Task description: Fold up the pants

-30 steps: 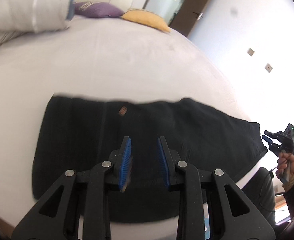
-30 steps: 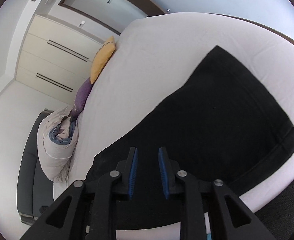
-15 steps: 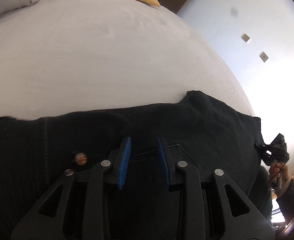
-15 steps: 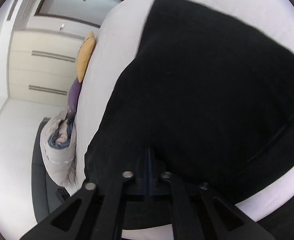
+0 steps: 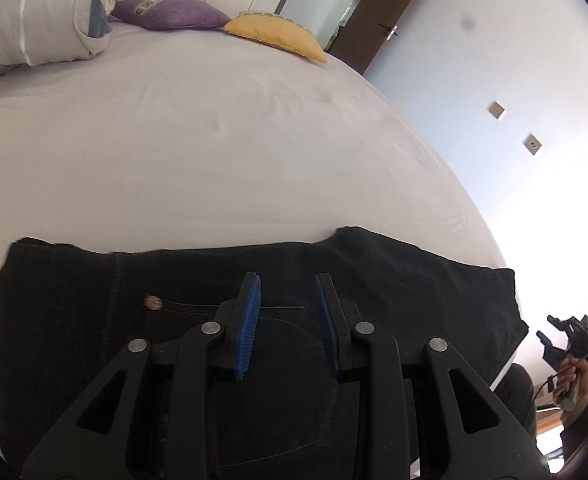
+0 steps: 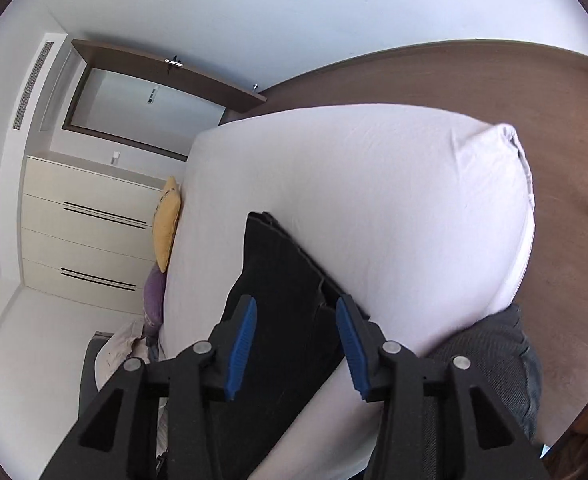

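Black pants [image 5: 374, 280] lie flat in a long folded strip along the near edge of the white bed [image 5: 214, 140]; a copper button [image 5: 152, 302] shows at their left. My left gripper [image 5: 288, 320] is open and empty, just above the pants near the pocket seam. My right gripper [image 6: 294, 344] is open and empty, raised above the end of the pants [image 6: 286, 280] near the bed's corner. It also shows in the left wrist view [image 5: 566, 336] at the far right, off the bed's edge.
A white duvet [image 5: 34, 20], a purple cushion [image 5: 170, 12] and a yellow cushion [image 5: 278, 36] lie at the bed's far end. A brown floor [image 6: 494, 92], drawers [image 6: 90, 240] and a door [image 6: 142, 108] surround the bed. A grey-clad leg [image 6: 494, 360] is beside the mattress corner.
The right gripper was shut low on the pants half a second ago; now it is open and lifted back off the bed. The left gripper pulled back and up a little, still open.
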Available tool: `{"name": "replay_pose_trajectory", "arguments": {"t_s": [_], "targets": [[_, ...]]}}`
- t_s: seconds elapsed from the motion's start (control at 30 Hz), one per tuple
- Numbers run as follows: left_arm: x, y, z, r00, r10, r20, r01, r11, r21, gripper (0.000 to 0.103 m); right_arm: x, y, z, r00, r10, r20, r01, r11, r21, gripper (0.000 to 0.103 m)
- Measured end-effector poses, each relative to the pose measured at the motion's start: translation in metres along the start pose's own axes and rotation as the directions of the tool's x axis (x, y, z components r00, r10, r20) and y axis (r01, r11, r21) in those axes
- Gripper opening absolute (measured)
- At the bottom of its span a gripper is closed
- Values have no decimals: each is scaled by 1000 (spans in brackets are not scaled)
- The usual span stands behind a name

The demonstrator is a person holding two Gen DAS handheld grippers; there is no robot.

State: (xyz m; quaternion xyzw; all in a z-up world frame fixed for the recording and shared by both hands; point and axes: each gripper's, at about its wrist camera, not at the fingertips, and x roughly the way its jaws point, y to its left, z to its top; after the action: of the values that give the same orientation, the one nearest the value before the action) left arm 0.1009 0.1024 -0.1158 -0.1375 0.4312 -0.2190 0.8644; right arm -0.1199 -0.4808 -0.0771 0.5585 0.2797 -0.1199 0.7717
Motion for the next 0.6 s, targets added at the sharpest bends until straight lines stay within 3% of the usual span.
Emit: {"name": "replay_pose_trajectory", "arguments": {"t_s": [0.2, 0.3, 0.43, 0.6], "targets": [[59, -62, -16, 993, 16, -121, -10, 999, 52, 27, 36, -10, -21, 997, 8, -79, -2, 998, 66, 47], [77, -70, -25, 986, 14, -164, -7, 999, 40, 27, 44, -18, -20, 996, -42, -83, 50, 994, 100, 47], [89, -79, -27, 986, -13, -164, 13, 1000, 3, 27, 37, -26, -18, 997, -43, -62, 52, 989, 142, 45], [101, -100, -26, 983, -18, -185, 26, 999, 43, 27, 41, -31, -12, 998, -35, -48, 42, 985, 170, 45]]}}
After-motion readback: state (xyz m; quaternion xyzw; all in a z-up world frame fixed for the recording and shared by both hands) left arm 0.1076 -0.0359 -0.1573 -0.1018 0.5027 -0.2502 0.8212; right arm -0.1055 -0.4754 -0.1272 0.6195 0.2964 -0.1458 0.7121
